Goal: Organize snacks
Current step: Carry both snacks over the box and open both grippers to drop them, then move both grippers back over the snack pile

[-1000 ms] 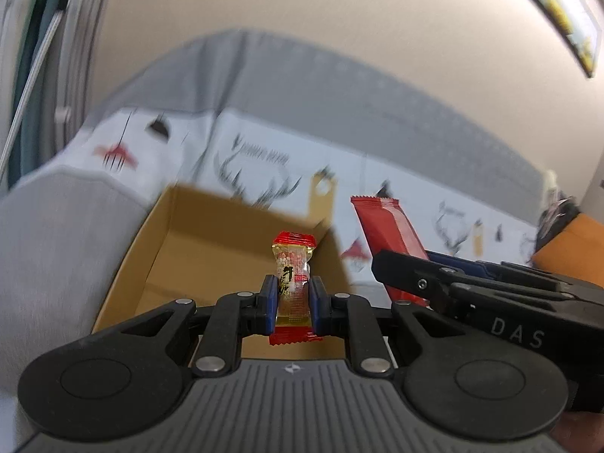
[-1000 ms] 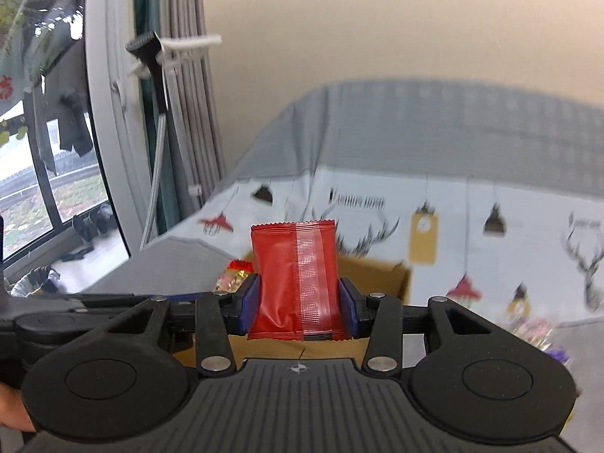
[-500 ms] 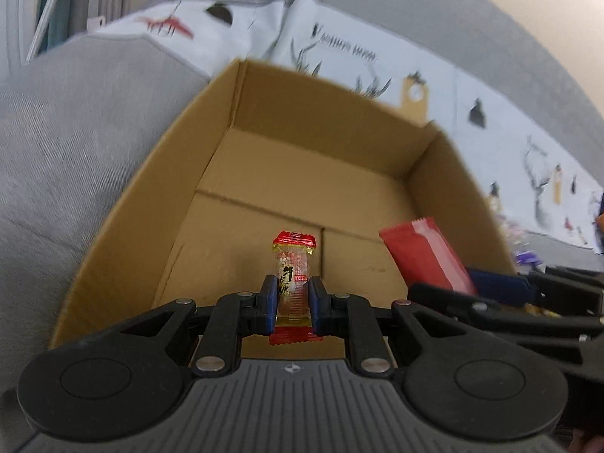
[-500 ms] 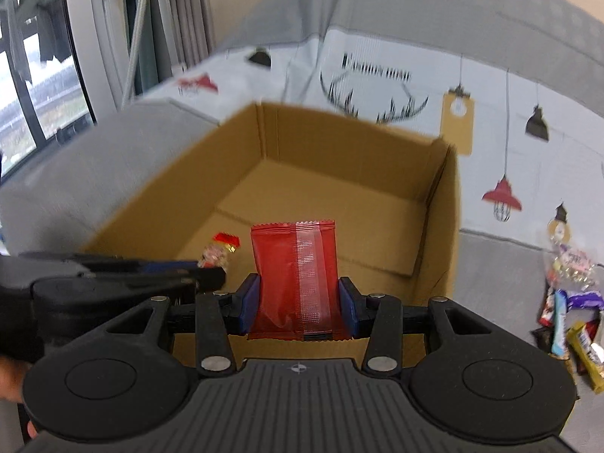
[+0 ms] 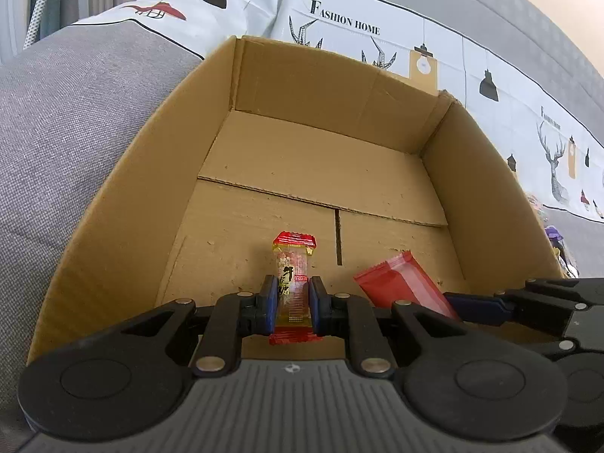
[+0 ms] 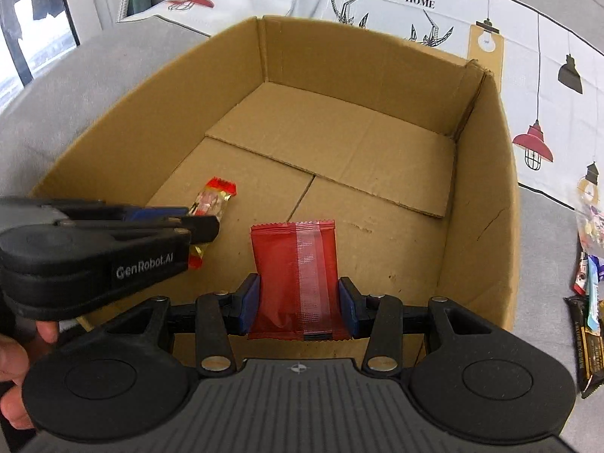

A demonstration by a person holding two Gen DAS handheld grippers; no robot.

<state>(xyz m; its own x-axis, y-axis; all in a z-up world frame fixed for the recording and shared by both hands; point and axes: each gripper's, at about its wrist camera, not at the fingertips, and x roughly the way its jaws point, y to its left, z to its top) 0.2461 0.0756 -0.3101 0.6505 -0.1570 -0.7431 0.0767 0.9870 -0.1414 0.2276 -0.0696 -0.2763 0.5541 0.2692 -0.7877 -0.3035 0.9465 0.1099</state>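
Note:
An open cardboard box sits on a grey sofa, its floor bare. My left gripper is shut on a small clear candy with red ends and holds it upright inside the box near the front wall. My right gripper is shut on a red snack packet just inside the box, to the right of the left one. The packet also shows in the left wrist view, and the candy shows in the right wrist view.
Several loose wrapped snacks lie on the sofa seat right of the box. A printed white cushion cover lies behind the box. A grey sofa cushion is to the left. A window is at far left.
Both grippers have tipped down and come forward over the box, then lowered into it with their snacks still held. The view is now sharp and closer to the box floor.

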